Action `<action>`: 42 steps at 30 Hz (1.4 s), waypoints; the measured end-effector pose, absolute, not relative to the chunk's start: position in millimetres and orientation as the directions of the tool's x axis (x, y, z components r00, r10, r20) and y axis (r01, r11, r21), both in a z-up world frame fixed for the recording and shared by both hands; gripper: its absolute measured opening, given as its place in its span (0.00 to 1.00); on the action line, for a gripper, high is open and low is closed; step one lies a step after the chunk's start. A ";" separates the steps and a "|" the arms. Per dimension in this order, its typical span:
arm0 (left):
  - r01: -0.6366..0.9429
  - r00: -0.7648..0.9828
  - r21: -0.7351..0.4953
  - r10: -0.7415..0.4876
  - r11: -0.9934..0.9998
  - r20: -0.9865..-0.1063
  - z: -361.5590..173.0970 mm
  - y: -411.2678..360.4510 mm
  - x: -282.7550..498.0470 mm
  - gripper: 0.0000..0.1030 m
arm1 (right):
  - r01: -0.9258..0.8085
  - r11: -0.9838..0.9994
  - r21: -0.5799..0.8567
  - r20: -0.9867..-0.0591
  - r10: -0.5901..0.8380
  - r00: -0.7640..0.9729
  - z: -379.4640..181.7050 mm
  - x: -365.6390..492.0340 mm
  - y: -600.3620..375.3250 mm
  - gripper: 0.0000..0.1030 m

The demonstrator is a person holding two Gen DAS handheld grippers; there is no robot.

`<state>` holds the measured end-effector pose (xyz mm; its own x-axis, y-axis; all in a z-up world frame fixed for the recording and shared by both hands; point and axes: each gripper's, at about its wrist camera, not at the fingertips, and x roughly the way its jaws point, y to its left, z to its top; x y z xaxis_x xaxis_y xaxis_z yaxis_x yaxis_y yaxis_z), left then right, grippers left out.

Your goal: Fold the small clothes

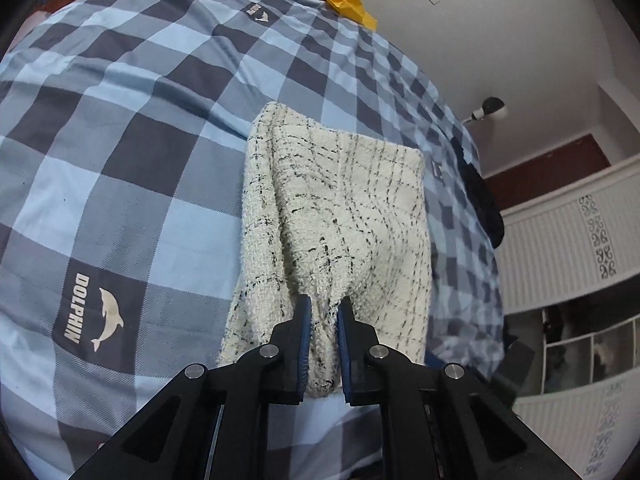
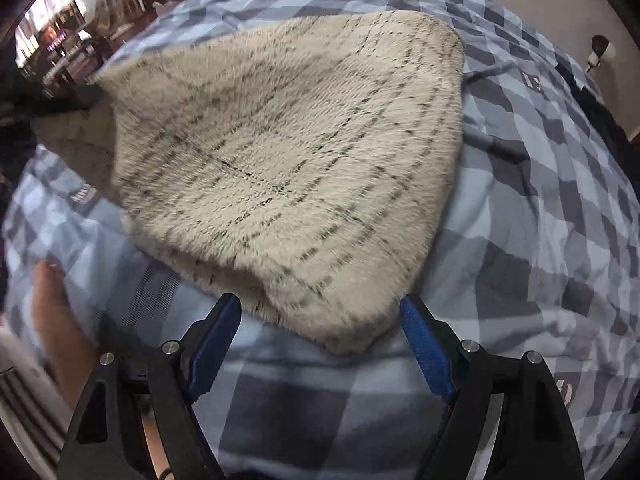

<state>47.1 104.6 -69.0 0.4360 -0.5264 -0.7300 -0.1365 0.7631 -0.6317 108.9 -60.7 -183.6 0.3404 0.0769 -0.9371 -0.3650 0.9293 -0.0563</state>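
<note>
- The cream fuzzy garment (image 1: 340, 216) lies on the checked bedsheet (image 1: 120, 160), centre of the left wrist view.
- The left gripper (image 1: 325, 312) at bottom centre pinches a bunched fold of its near edge between the blue pads.
- In the right wrist view, the right gripper (image 2: 320, 312) stands spread, a corner of the garment (image 2: 288, 160) between its fingers but not pressed.
- Risk: the left pinch holds only a thin ridge; the fluffy pile could slip out when lifted.
- Risk: the right one may snag the sheet along with the corner.
</note>
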 end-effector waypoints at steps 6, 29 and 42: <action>-0.105 0.391 -0.645 -0.565 0.757 -0.726 -74.6 88.7 47.6 0.10 | -0.243 0.968 -0.060 -0.915 0.044 0.401 -171.5 116.8 -93.8 0.23; -0.117 0.399 -0.479 -0.400 0.870 -0.825 -65.8 76.1 80.8 1.00 | -0.045 0.961 0.274 -0.872 0.268 0.410 -117.2 141.1 -167.4 0.78; -0.042 0.250 -0.470 -0.446 0.882 -0.860 -124.7 63.3 178.0 0.53 | -0.007 0.950 0.312 -0.861 0.285 0.421 -145.5 202.6 -159.2 0.78</action>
<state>178.0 63.3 -124.7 0.2504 -0.4456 -0.8595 -0.0423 0.8819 -0.4695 202.6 -159.2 -145.5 0.4210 0.2855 -0.8610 -0.0069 0.9502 0.3117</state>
